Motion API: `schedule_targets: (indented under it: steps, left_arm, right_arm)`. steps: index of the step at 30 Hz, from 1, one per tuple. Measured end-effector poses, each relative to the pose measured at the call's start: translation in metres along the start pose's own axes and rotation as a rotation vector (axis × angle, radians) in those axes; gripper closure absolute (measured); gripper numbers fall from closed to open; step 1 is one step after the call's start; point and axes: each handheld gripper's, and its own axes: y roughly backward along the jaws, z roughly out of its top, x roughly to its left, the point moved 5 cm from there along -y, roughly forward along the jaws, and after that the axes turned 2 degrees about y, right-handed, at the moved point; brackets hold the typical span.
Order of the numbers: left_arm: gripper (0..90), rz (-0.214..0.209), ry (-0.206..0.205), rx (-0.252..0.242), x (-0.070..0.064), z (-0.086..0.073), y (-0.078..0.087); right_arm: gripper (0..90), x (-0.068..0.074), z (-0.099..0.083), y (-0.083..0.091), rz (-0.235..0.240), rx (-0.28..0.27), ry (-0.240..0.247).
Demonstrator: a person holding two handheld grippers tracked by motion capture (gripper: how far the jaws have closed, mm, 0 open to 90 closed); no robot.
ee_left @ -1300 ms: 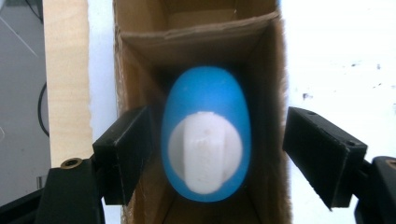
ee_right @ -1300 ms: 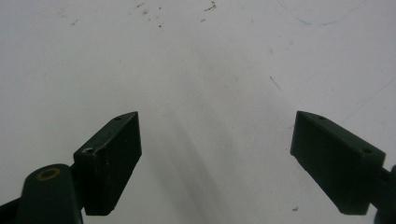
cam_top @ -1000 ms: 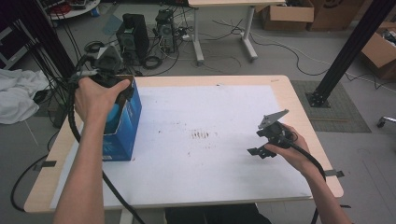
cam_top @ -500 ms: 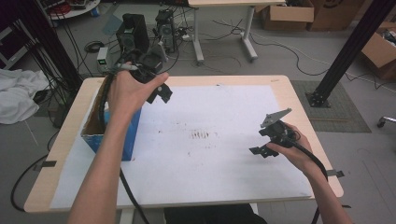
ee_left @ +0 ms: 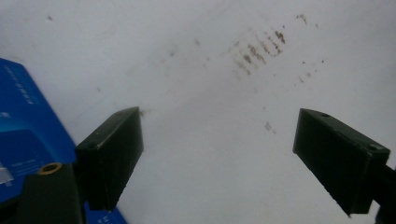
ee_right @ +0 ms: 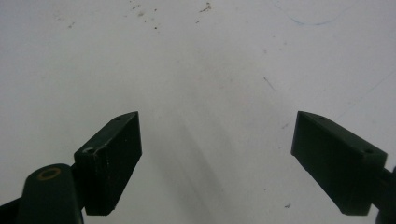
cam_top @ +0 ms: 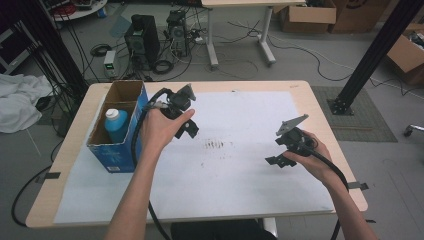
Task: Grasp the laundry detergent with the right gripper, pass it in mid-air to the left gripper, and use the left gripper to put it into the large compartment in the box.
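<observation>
Two hand-held grippers hang over the table (cam_top: 310,95): left hand-held gripper (cam_top: 186,126) just right of the blue box (cam_top: 116,150) holding a bottle (cam_top: 116,125), right hand-held gripper (cam_top: 280,157) well right of it

Left gripper view: jaws spread wide, empty, the box beside them

Right gripper view: jaws wide apart, empty

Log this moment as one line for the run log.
left gripper: open, empty, over white sheet beside blue box | bottle: upright in box | right gripper: open, empty

Lab, computer towers (cam_top: 142,37), tangled cables (cam_top: 165,65), cardboard boxes (cam_top: 305,15)
</observation>
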Motion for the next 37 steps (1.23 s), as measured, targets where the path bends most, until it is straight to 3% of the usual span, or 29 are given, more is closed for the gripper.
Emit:
schedule_targets:
  steps: [4, 7, 37]
  left_arm:
    - [16.9, -0.011, 0.009, 0.019, -0.001, -0.007, -0.016]
    - [16.9, 0.016, 0.008, 0.028, -0.001, -0.009, -0.021]
    - [16.7, 0.017, 0.005, -0.016, -0.008, -0.025, -0.030]
  right_arm:
    - [16.2, -0.003, 0.002, 0.001, -0.002, 0.002, -0.005]
    - [16.2, -0.004, 0.003, 0.002, -0.004, 0.005, -0.002]
    - [16.4, -0.004, 0.005, -0.001, -0.010, 0.014, -0.007]
